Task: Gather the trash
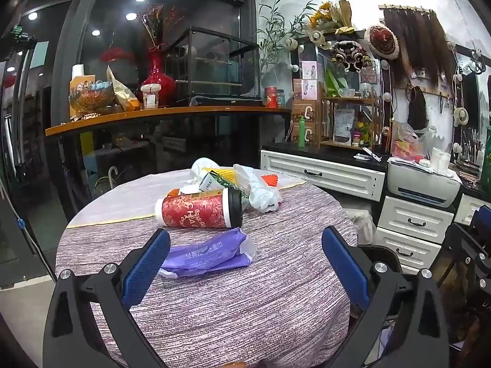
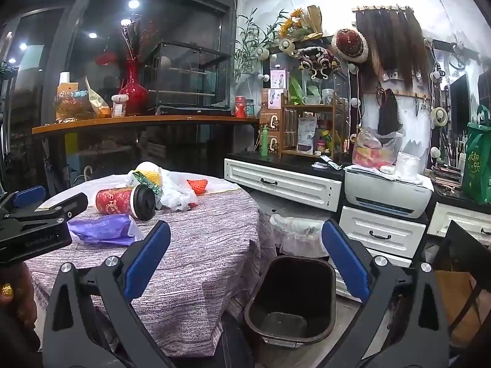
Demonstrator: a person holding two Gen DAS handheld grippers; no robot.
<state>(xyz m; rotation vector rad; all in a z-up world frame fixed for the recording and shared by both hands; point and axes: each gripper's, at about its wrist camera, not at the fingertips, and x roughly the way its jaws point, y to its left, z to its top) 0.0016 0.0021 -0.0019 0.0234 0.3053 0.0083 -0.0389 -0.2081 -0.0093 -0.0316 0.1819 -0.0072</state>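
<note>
On round table (image 1: 245, 291) with striped purple-grey cloth: red paper cup (image 1: 198, 211), black lid, lying on side; purple plastic wrapper (image 1: 208, 253) just in front of it, flat on cloth; white plastic bag (image 1: 260, 190), green carton (image 1: 214, 182) and orange item (image 1: 270, 179) heaped behind cup. Left gripper (image 1: 245, 257) wide open, empty, low over table, wrapper between its fingers. Right gripper (image 2: 245, 257) wide open, empty, off table edge above black bin (image 2: 291, 300) on floor. White printer (image 2: 386, 193) on drawer unit at right.
</note>
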